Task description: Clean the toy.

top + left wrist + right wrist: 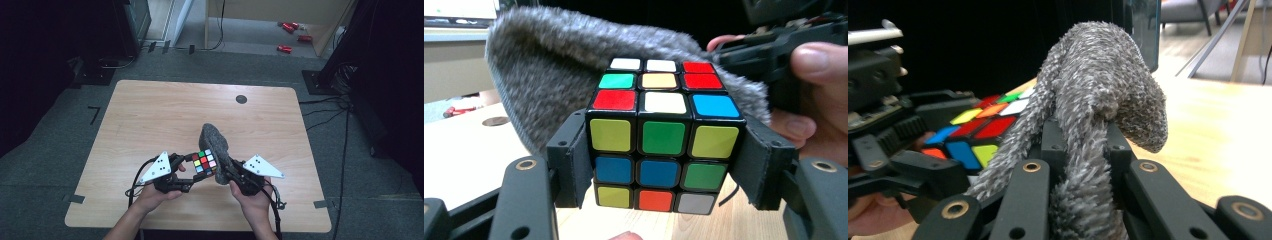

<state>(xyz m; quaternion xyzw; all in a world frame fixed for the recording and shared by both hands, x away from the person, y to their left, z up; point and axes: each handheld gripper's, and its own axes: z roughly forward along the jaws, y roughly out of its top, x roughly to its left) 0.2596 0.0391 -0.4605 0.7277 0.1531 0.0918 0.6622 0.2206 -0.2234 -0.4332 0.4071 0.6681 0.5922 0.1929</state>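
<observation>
The left gripper (pixel 664 165) squeezes the cube (pixel 664 150) at frame center; the right gripper (pixel 1083 150) pinches the fuzzy cloth (pixel 1098 90). Rubbing hard could push the cube out.

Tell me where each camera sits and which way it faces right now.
High view: above the person's side, looking forward and down on the table; both forearms and hands show.
Left gripper view: rides the left gripper, looking along jaws shut on the cube.
Right gripper view: rides the right gripper, jaws shut on the grey fuzzy cloth.
Shared: cube and cloth appear in both gripper views.
</observation>
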